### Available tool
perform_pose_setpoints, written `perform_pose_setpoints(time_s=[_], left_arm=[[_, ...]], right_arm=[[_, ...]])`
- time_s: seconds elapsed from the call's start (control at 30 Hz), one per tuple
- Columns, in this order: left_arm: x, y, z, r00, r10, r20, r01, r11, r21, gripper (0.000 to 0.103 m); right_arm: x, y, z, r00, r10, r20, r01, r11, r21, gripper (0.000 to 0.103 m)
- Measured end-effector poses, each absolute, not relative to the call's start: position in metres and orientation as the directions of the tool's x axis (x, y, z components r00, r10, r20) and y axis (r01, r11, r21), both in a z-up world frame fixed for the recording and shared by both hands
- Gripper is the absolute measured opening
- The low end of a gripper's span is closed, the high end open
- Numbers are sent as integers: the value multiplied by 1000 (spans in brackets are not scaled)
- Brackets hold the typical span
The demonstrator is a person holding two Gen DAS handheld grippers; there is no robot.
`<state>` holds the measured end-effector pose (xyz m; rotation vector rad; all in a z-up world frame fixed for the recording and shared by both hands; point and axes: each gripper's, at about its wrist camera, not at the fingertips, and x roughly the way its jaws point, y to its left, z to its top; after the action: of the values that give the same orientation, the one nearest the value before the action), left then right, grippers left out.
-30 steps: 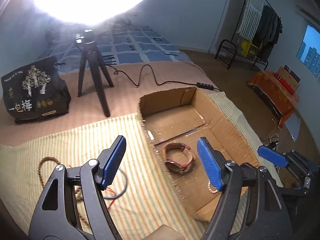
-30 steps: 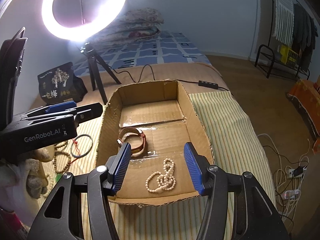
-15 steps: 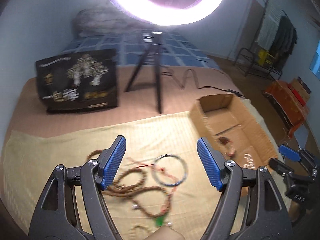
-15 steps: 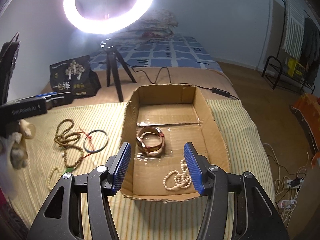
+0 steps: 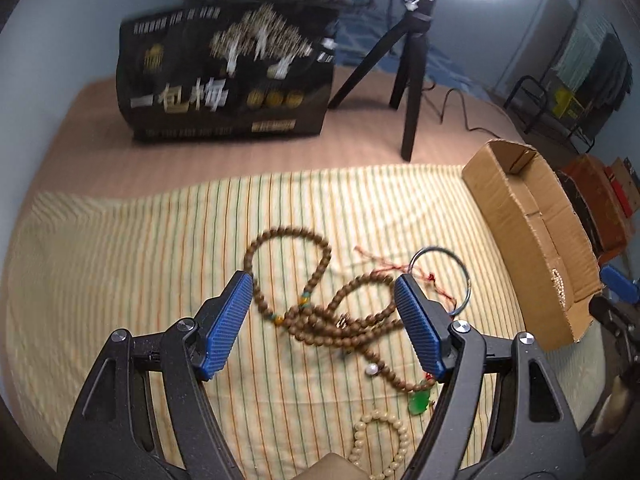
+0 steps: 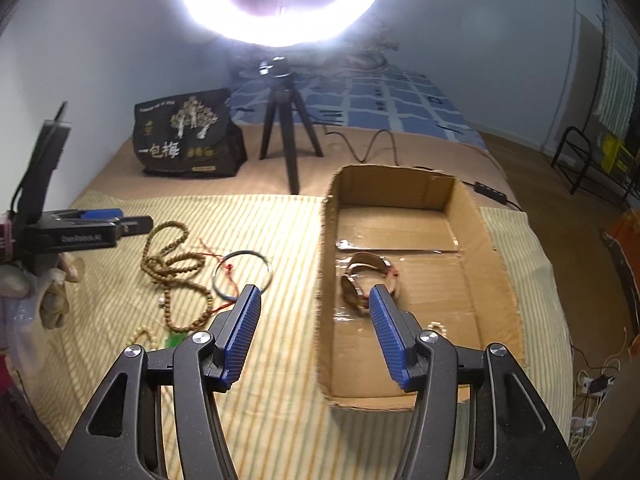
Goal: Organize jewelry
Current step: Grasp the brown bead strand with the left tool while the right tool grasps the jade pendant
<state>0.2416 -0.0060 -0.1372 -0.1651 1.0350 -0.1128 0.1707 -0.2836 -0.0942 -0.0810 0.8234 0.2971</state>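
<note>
My left gripper [image 5: 323,284] is open and hangs over a long brown bead necklace [image 5: 352,328] that lies tangled on the striped cloth [image 5: 120,280], with nothing held. Beside the beads lie a metal bangle [image 5: 466,280], a red string [image 5: 384,268], a green pendant [image 5: 420,402] and a cream bead bracelet [image 5: 360,428]. My right gripper [image 6: 314,294] is open and empty above the left wall of the cardboard box [image 6: 400,184]. Inside the box lie a brown watch [image 6: 368,276] and a pearl strand [image 6: 434,326], partly hidden behind a finger. The left gripper [image 6: 100,220] shows at the left, held by a gloved hand [image 6: 52,296].
A black printed bag [image 5: 224,80] and a ring-light tripod [image 5: 412,80] stand behind the cloth, with a cable [image 6: 376,144] running past the box. A clothes rack [image 6: 592,160] stands by the far wall. Plugs and cables [image 6: 592,384] lie on the floor at the right.
My left gripper swung left from above the box to above the brown beads and came lower. My right gripper shifted left, from over the box's inside to over its left wall.
</note>
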Motion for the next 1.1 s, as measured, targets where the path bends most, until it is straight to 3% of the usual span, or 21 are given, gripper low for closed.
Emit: perform_pose_setpoints(time_s=[0.3,0.6,0.87,0.97,1.1], left_arm=[[248,-7,-171,414,-214,-885,-30,968,-247,73],[252,-12,-187,392,-195,-899,-46,972,-230,69],[251,-14,-192,399,-184,-898,-38,975,-217,63],[253,-14,-193,406,-171,-898,-40,978,-204,51],[255,-15,-194,423,-139,-895,-47,983,-175,26]], right_arm=[[183,-255,-112,578,272,-769,-333,939,82,55],[206,-232,-137,468,364,-805,-314,920,234,55],[220,-209,-153,443,308,-842,-338,927,162,55],[225,-211,-157,432,302,-850,-323,932,168,55],[228,-216,-159,412,320,-853,-305,931,201,55]])
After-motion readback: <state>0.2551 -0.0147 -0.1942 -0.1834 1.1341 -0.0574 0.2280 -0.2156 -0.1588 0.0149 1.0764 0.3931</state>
